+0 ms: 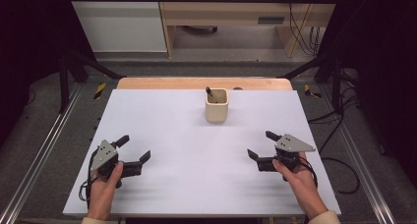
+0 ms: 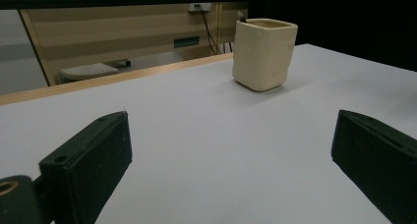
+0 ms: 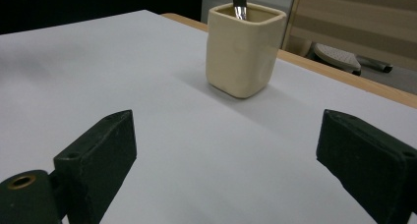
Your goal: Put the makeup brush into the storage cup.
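The cream cup (image 1: 217,105), with a brush (image 1: 209,92) inside, stands at 12 o'clock on the table (image 1: 162,130), well apart from both tools. The left tool (image 1: 132,152) and right tool (image 1: 260,146) are spread and empty. The brush tip should probably be approached from above, with the cup steadied.

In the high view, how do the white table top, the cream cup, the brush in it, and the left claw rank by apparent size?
1. White table top, by far the largest.
2. Left claw with its body, although it is nearer to the camera, so this is unsure.
3. Cream cup.
4. Brush; just its tip rises above the rim.
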Available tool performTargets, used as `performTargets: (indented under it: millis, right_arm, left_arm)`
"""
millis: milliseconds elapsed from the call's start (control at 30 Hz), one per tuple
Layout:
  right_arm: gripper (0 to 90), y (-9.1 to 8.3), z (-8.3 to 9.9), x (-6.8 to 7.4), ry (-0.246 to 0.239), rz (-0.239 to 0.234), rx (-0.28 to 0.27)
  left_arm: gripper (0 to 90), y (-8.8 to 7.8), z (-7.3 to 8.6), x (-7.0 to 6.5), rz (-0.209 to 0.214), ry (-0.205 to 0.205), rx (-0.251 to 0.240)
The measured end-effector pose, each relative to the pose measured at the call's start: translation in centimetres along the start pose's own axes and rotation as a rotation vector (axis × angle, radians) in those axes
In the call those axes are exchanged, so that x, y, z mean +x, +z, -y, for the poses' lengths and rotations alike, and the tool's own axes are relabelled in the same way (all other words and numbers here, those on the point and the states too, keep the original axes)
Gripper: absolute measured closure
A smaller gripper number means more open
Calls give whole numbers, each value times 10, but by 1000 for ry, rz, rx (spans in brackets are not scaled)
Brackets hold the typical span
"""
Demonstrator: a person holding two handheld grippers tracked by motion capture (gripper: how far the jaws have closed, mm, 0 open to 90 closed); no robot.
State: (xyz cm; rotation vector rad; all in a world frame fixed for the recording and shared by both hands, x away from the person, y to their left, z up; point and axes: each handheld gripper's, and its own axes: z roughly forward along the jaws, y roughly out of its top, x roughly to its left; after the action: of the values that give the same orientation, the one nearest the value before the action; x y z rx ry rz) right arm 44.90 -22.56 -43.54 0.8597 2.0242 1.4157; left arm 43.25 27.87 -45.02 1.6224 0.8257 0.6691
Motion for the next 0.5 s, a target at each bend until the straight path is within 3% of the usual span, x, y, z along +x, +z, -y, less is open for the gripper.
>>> performTargets:
  millis: [500]
  right_arm:
    - [70,-19,17,-6,-5,-4,12]
  left_arm:
    - [13,-10,-4,0,47,19,-19]
